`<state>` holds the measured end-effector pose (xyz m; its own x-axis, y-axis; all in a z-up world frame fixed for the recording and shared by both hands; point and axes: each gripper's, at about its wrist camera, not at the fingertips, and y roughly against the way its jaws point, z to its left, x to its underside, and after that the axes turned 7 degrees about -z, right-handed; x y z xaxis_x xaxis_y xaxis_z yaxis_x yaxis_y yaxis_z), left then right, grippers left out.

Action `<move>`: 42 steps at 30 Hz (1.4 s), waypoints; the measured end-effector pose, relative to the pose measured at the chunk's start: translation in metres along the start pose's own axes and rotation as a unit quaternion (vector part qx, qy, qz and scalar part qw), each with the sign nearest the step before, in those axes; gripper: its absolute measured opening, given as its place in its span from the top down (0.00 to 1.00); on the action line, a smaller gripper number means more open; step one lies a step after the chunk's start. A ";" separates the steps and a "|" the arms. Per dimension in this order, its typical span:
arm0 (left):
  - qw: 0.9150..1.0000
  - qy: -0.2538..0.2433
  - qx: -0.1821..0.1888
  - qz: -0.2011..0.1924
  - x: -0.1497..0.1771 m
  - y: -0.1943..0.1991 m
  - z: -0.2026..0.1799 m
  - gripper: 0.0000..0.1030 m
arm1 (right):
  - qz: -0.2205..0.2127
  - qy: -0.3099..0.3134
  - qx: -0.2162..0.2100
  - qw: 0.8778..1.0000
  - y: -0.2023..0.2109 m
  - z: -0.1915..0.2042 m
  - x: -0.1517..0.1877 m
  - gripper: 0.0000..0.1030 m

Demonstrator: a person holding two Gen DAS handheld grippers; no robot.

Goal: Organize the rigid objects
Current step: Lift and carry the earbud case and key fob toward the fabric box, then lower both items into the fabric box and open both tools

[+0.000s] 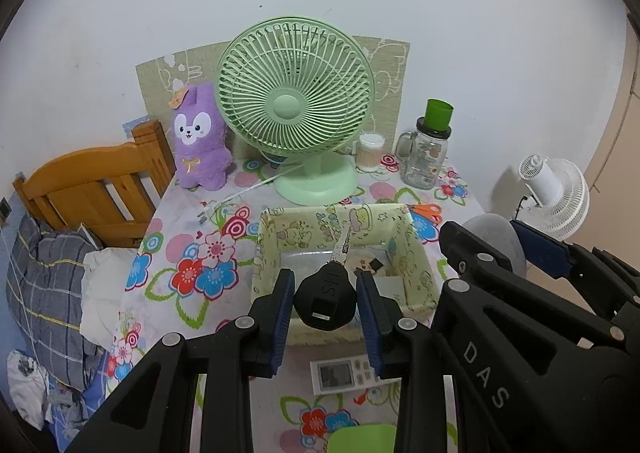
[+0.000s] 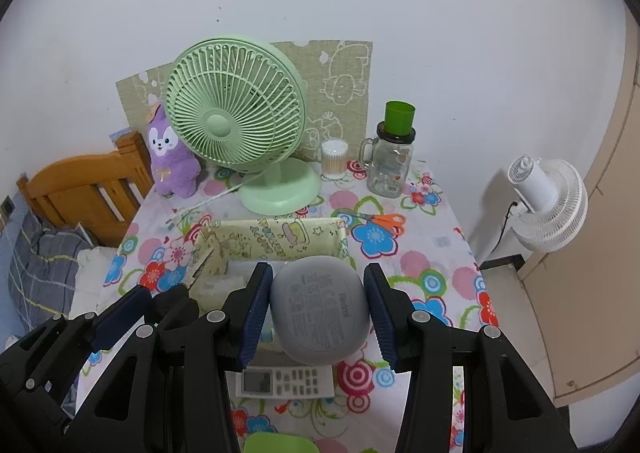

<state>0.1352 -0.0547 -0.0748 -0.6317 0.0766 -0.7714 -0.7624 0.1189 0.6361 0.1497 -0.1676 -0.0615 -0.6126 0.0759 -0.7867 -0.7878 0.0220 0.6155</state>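
My left gripper [image 1: 324,276] is shut on the black head of a key [image 1: 325,299]. The key's metal blade points forward over a cream patterned fabric box [image 1: 320,222] on the flowered table. In the right wrist view my right gripper [image 2: 318,270] is shut on a grey rounded earbud case [image 2: 316,313], held above the near side of the same box [image 2: 280,239]. The two grippers sit side by side. The grey case [image 1: 494,237] shows at the right of the left wrist view. The key's blade [image 2: 200,269] shows at the left of the right wrist view.
A white remote [image 2: 286,379] lies in front of the box and orange scissors [image 2: 384,221] lie to its right. Behind stand a green fan [image 1: 296,109], a purple plush [image 1: 198,141], a swab tub [image 1: 370,151] and a glass mug jar [image 1: 426,161]. A wooden headboard [image 1: 92,189] borders the left.
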 end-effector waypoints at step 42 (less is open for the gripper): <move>0.996 0.023 -0.040 0.076 0.011 -0.167 0.031 0.69 | 0.089 0.009 -0.029 0.996 -0.185 0.021 0.012 0.50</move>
<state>0.2601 -0.0434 -0.1902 -0.7448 0.0426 -0.6659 -0.6653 0.0295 0.7460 0.2890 -0.1496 -0.1840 -0.7436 0.0557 -0.6663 -0.6686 -0.0487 0.7421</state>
